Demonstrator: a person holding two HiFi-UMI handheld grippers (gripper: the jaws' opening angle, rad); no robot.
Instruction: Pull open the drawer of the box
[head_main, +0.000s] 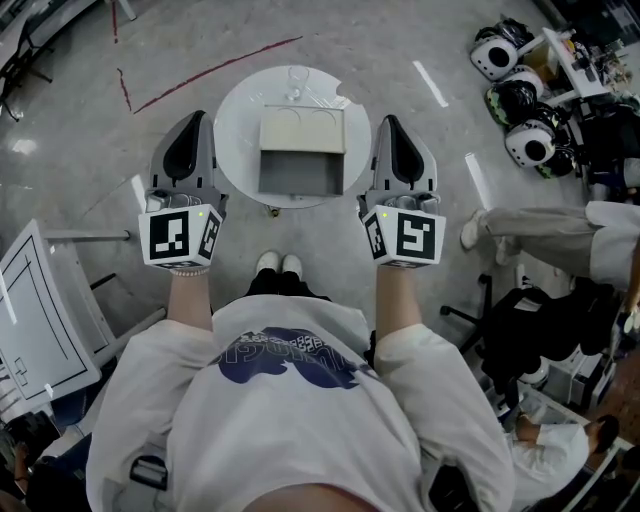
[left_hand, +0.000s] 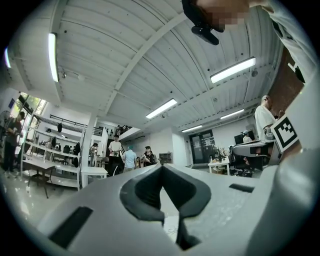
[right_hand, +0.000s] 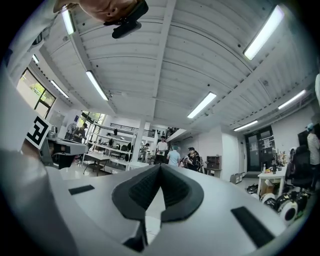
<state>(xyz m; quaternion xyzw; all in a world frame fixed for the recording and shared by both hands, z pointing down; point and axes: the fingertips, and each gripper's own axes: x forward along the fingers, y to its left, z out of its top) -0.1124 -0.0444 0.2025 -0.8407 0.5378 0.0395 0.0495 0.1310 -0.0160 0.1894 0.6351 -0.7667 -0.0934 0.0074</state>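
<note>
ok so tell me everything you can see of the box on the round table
The box is small, rectangular and beige on top, with two faint arcs near its far edge. Toward the person a darker grey part shows, either its front or a drawn-out drawer; the head view cannot settle which. It rests squarely in the middle of the round white table. Neither the left gripper nor the right gripper, both shut, touches it; they flank it in the picture.

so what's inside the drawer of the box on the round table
The drawer shows only a bare grey floor, with nothing lying in its open part. Anything further back, under the top of the box, is covered.
</note>
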